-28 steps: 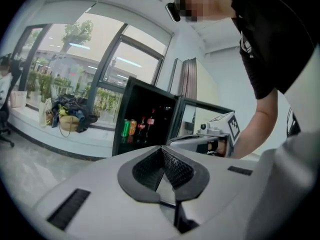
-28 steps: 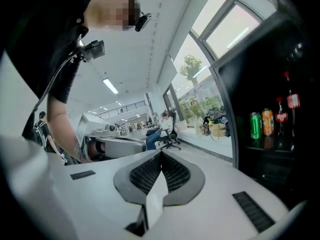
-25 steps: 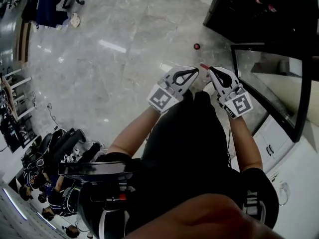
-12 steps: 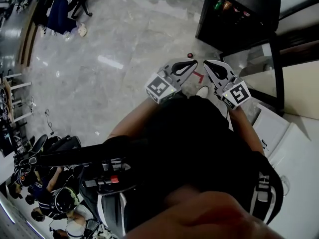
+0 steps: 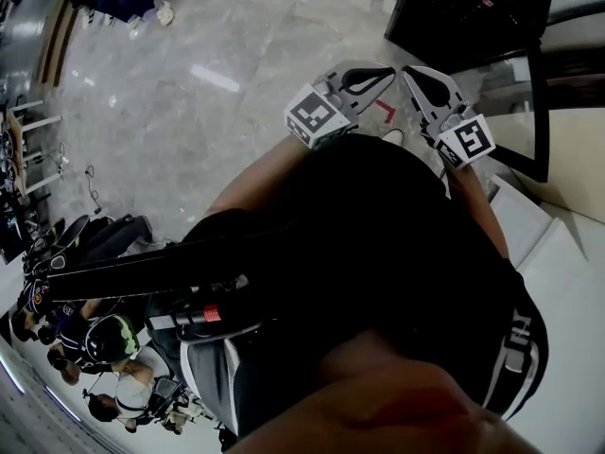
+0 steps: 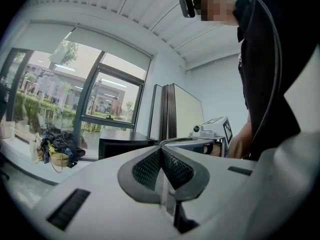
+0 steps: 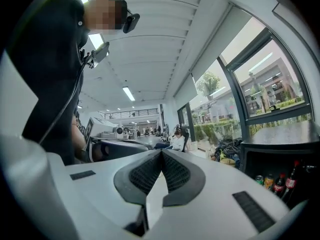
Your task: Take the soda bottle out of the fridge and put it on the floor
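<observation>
1. The left gripper (image 6: 161, 153), a white two-jaw tool with black ribbed pads, has its jaws pressed together tip to tip, with nothing between them.
2. The right gripper (image 7: 161, 155), of the same white and black build, also has its jaws pressed together and is empty.
3. In the head view both grippers are held out side by side in front of the person's black shirt (image 5: 378, 253). Their tips are close to each other and point toward the fridge, and each marker cube sits at the hand end.
4. The fridge (image 5: 473, 22), a small black cabinet, stands on the floor (image 5: 189, 140) of grey polished stone. Its black-framed glass door (image 5: 537, 112) is swung out to the right.
5. The soda bottle (image 7: 291, 180), dark with a red label, stands upright inside the fridge. It is at the right end of a row of drinks that begins with a green can (image 7: 258, 180), and it is well apart from both grippers.
6. A red mark (image 5: 386, 112) lies on the floor just below the gripper tips, near a white shoe (image 5: 391, 137).
7. A pile of bags and clothes (image 6: 57, 151) lies by the tall window.
</observation>
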A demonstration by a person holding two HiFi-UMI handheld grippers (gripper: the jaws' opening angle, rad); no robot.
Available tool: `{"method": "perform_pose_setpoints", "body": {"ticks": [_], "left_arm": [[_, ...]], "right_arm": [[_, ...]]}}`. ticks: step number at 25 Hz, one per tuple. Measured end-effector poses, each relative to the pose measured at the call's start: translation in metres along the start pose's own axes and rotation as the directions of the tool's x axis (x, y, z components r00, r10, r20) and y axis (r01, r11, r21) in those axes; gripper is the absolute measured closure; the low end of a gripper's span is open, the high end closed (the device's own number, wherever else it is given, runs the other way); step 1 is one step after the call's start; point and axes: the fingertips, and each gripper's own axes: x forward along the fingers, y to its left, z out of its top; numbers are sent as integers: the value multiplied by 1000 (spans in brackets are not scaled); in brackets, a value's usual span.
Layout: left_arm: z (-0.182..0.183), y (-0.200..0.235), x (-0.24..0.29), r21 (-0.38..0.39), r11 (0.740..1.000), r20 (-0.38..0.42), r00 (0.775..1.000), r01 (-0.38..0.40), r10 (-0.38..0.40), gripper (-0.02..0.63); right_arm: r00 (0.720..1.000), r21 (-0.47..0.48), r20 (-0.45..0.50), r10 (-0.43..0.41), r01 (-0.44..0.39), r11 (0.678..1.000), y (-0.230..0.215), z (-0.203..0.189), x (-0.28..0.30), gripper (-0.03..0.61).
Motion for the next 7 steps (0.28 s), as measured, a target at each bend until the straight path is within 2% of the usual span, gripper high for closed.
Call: {"method": "perform_pose_setpoints", "body": {"ticks": [7], "left_arm": [[1, 82, -24, -23, 999, 5, 999, -36, 36, 612]], "right_arm": [[999, -9, -27, 32, -32, 999, -20, 0, 76, 566]]}}
